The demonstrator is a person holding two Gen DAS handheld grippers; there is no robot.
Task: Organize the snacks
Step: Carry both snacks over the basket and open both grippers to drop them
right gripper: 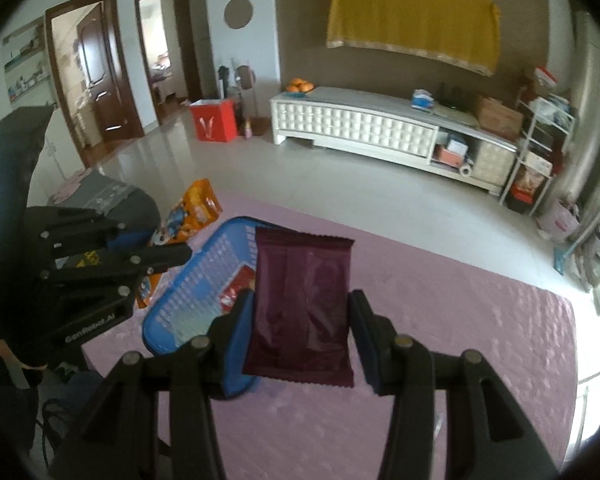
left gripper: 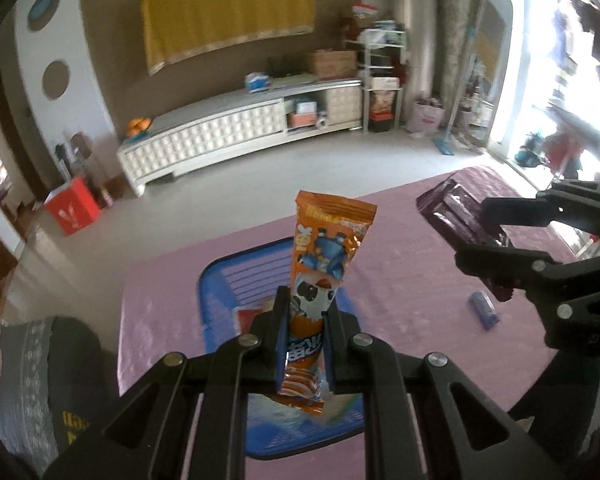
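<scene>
Left claw (left gripper: 304, 332) pinches the orange packet (left gripper: 324, 276); right claw (right gripper: 302, 330) pinches the maroon packet (right gripper: 302, 304). Both hang above the blue basket (right gripper: 204, 276). Next: lower, then release inside.

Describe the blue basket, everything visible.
The blue basket is a rectangular plastic tray with rounded corners, a solid rim and slotted, lattice-like walls and floor. It sits flat on the pink tablecloth, near the table's far edge. Inside lies at least one red-and-white packet; the rest of its contents are hidden or blurred. The left gripper holds an orange snack stick above it, and the right gripper holds a dark purple packet beside it. Neither gripper visibly touches the basket.
</scene>
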